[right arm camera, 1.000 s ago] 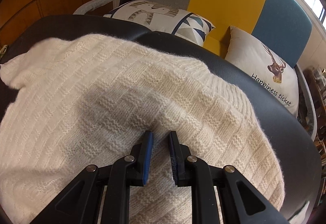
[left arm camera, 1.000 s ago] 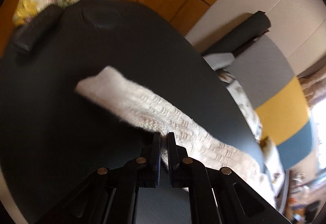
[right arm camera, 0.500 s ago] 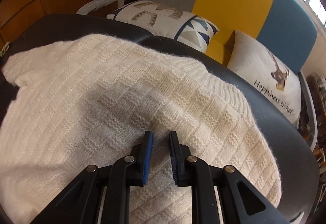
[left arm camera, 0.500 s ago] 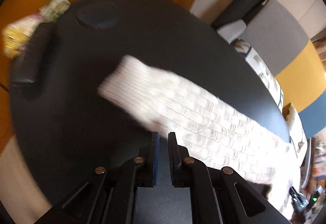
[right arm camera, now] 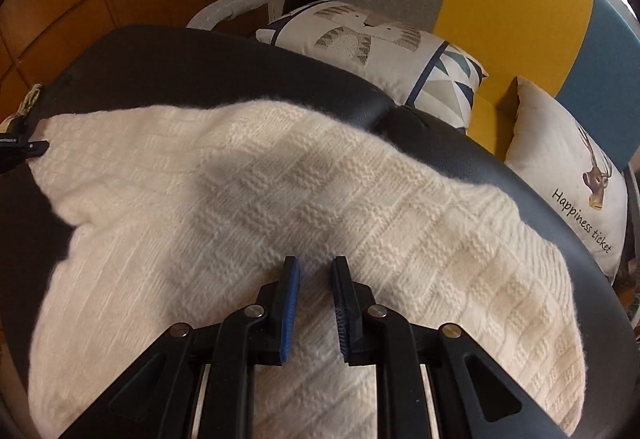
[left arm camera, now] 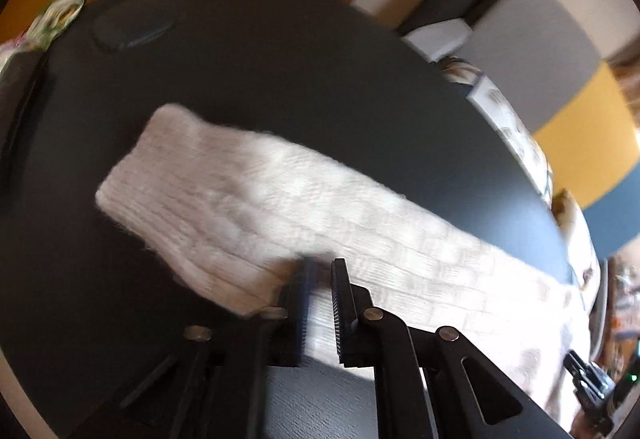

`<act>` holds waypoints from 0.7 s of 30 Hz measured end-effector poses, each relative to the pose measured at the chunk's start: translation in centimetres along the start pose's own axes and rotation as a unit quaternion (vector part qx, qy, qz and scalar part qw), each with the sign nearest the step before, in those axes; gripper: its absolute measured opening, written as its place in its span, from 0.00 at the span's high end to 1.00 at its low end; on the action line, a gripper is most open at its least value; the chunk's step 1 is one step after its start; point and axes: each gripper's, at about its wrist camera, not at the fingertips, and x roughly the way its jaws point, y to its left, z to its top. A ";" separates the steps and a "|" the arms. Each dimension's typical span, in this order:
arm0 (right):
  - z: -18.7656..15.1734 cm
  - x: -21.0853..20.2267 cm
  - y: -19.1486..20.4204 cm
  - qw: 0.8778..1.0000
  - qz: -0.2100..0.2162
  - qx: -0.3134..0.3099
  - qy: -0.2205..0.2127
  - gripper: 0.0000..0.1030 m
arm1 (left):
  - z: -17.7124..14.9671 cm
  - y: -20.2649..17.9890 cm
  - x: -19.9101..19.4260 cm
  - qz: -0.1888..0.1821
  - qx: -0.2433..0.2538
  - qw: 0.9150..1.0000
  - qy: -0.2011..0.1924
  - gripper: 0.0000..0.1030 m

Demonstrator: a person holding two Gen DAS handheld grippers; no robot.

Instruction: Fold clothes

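Lying spread flat on the dark round worktop: a cream knitted sweater, one sleeve stretched out toward the far-left rim. Now hanging over that sleeve's near edge, having slid in from bare worktop a second back: the left hand-held gripper, jaws nearly together, nothing visibly pinched. Hovering above the sweater's body, drifting slightly: the right hand-held gripper, jaws narrowly apart, holding nothing. Probably lining up to take the sleeve and fold it inward.
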 end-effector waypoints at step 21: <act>-22.6 -19.8 -4.4 0.985 0.172 -0.018 -0.009 0.85 | -20.3 -6.7 -12.0 -0.199 0.223 0.952 0.070 0.82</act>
